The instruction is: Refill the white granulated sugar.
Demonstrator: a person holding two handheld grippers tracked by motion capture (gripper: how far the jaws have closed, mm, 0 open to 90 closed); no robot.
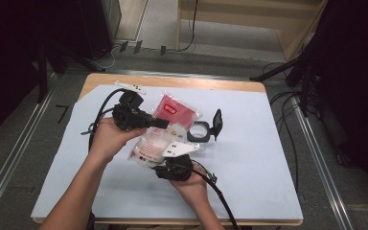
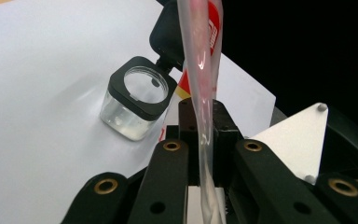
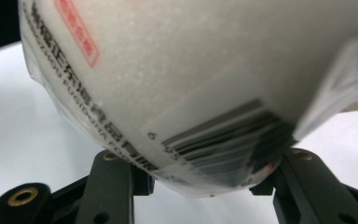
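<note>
A clear plastic bag (image 1: 154, 142) of white grains with a red label is held up over the table. My left gripper (image 1: 165, 123) is shut on the bag's thin upper edge (image 2: 199, 56), and the film runs down between its jaws (image 2: 203, 128). My right gripper (image 1: 173, 164) grips the bag's bulging lower end from below. In the right gripper view the barcoded bottom (image 3: 191, 70) sits squeezed between the wide-set jaws (image 3: 200, 179). Just right of the bag, a clear square container (image 1: 199, 132) (image 2: 135, 100) stands on the table, its black flip lid (image 1: 216, 123) open and upright.
A pale sheet (image 1: 254, 167) covers the wooden table (image 1: 172, 82). Cables (image 1: 287, 129) and dark stands (image 1: 297, 72) lie on the floor along the right side. A cable (image 1: 220, 196) trails from my right gripper toward the front edge.
</note>
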